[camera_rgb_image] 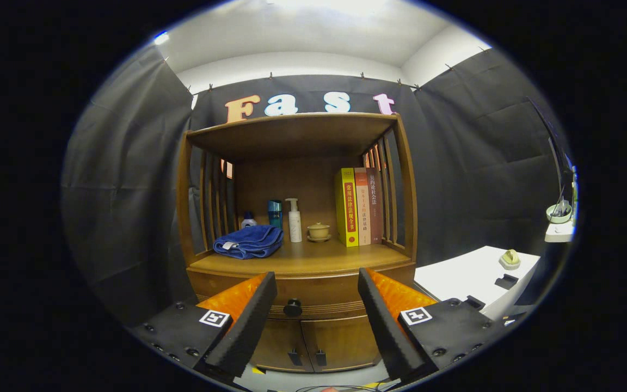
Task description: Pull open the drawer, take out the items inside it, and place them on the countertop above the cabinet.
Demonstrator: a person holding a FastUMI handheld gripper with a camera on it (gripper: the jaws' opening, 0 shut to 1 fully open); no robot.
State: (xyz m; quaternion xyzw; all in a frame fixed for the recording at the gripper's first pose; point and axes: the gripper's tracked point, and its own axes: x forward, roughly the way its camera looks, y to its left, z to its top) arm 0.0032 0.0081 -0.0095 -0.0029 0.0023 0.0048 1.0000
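A wooden cabinet (pixel 297 261) stands ahead against the booth wall. Its drawer (pixel 313 296) sits shut under the countertop (pixel 302 258), with a round black knob (pixel 293 307) on its front. My gripper (pixel 318 286) is open, its fingers spread wide to either side of the knob and still short of it. Nothing is held between the fingers. The drawer's contents are hidden.
On the countertop lie a folded blue towel (pixel 249 241), several bottles (pixel 295 220), a small lidded cup (pixel 319 232) and three upright books (pixel 358 207). Two lower doors (pixel 313 343) sit below the drawer. A white table (pixel 477 275) with small items stands to the right.
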